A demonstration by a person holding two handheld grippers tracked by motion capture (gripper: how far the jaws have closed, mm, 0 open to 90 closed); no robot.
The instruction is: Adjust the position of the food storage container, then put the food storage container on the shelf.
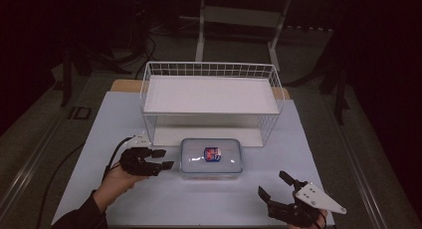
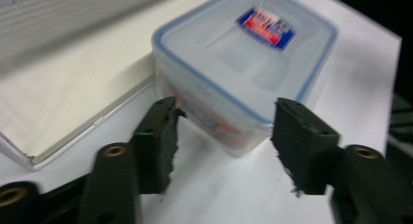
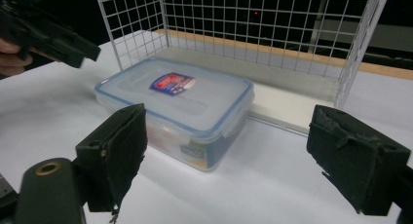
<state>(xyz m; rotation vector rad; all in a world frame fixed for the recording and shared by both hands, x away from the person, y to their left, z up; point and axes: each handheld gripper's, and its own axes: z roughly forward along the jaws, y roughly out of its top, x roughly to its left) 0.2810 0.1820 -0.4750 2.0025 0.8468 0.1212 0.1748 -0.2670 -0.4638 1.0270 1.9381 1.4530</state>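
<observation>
Box (image 1: 211, 158), clear plastic with a blue-rimmed lid and a red-and-blue label on top, sits at the centre of the high view on the white table (image 1: 199, 199), just in front of the rack's (image 1: 211, 94) lower shelf. That rack is white wire with a flat upper shelf and fills the upper middle of the frame.

At lower left of the high view, the left gripper (image 1: 165, 159) is held in a hand (image 1: 118, 180), its jaws spread and pointing at the box's left end, close to it but not touching. In the left gripper view the box (image 2: 243, 58) lies beyond the two parted jaws, its near corner between their tips.

At lower right of the high view, the right gripper (image 1: 273, 184) has its jaws wide apart and stands well clear of the box. In the right gripper view the box (image 3: 178, 104) sits mid-frame on the table, with the rack's mesh (image 3: 253, 24) behind it and the left gripper (image 3: 63, 44) at upper left.
</observation>
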